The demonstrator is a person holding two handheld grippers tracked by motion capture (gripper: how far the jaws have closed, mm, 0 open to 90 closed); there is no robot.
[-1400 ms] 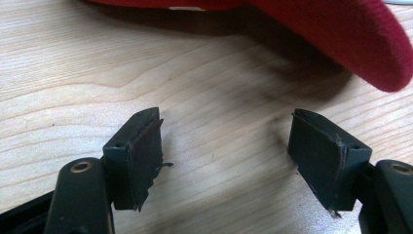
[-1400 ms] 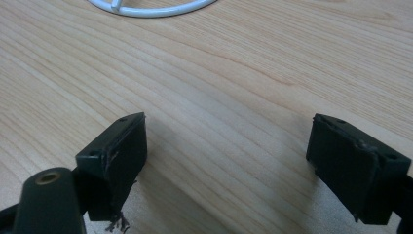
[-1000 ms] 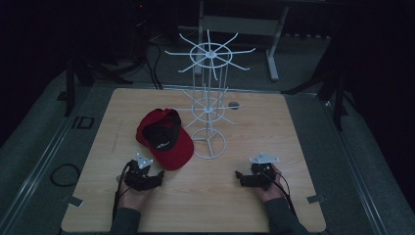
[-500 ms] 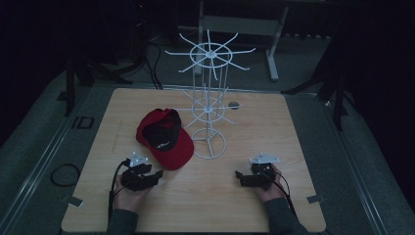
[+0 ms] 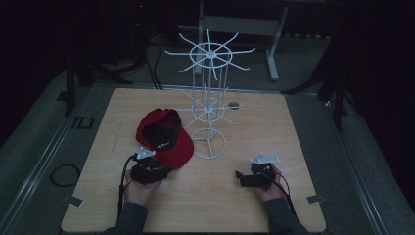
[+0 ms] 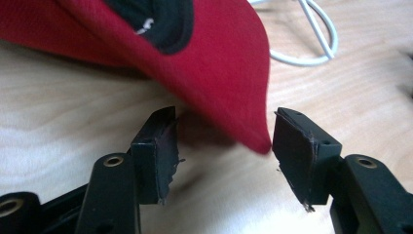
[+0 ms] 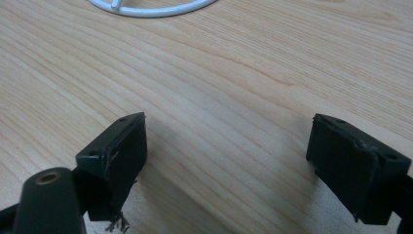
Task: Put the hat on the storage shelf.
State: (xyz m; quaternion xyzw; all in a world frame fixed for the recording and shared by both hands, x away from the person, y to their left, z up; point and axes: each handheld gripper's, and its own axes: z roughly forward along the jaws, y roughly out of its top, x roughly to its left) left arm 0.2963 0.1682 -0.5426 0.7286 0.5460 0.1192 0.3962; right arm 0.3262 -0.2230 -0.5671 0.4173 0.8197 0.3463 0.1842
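Observation:
A red cap (image 5: 161, 137) with a black underside lies on the wooden table beside a white wire stand (image 5: 209, 98). My left gripper (image 5: 165, 172) rests at the cap's near edge. In the left gripper view the tip of the red brim (image 6: 214, 63) reaches in between the jaws, close to the right pad (image 6: 297, 146), and the pads do not press on it. The left gripper (image 6: 226, 117) is open and its jaws have just been opening a little. My right gripper (image 5: 240, 176) lies on the table at the front right. It (image 7: 229, 122) stands wide open over bare wood.
The stand's round base ring (image 5: 209, 143) sits between the two hands and shows as a white ring (image 6: 311, 44) and a white arc (image 7: 146, 9) in the gripper views. A small dark disc (image 5: 234, 104) lies behind the stand. Tape marks the table's (image 5: 293, 127) front corners.
The left gripper has shifted slightly at the cap's brim. The cap, the stand and the right gripper have stayed where they were.

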